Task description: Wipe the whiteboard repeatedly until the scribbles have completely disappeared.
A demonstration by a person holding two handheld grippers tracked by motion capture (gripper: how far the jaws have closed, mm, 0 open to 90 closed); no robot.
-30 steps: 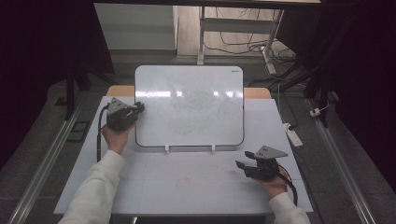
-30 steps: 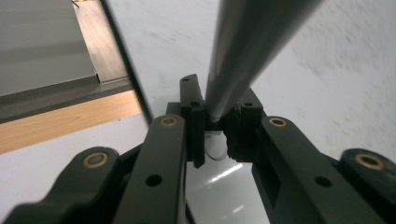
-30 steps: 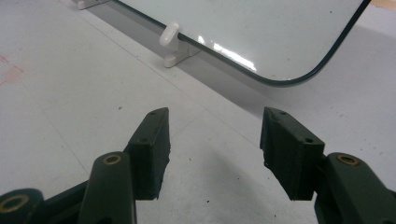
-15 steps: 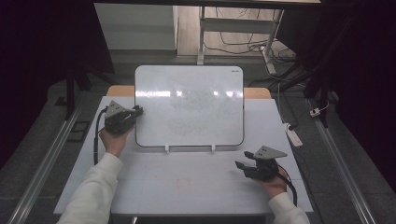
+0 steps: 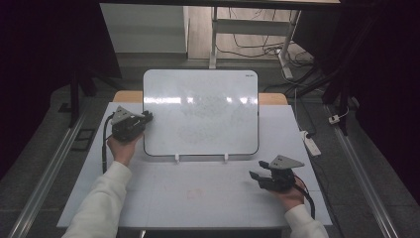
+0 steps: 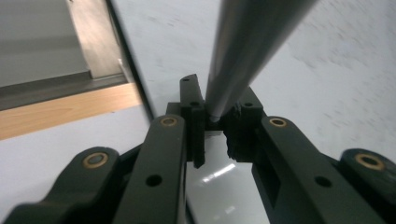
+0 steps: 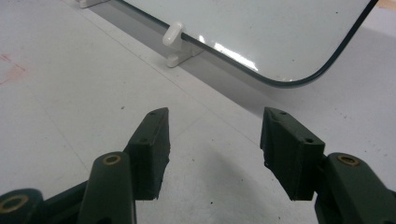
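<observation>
A white whiteboard stands tilted at the back of the white table, with faint smudges on its face. My left gripper is at the board's left edge, shut on a grey rod that looks like a pen barrel. In the left gripper view the left gripper pinches the rod's base, and the rod runs up across the whiteboard. My right gripper rests near the table's front right. It stands open with nothing between its jaws, facing the whiteboard's lower corner.
Two white clip feet hold the board's bottom edge; one foot lies ahead of the right gripper. A faint reddish smear marks the table. A white power strip lies off the right edge. A wooden desk peeks out behind.
</observation>
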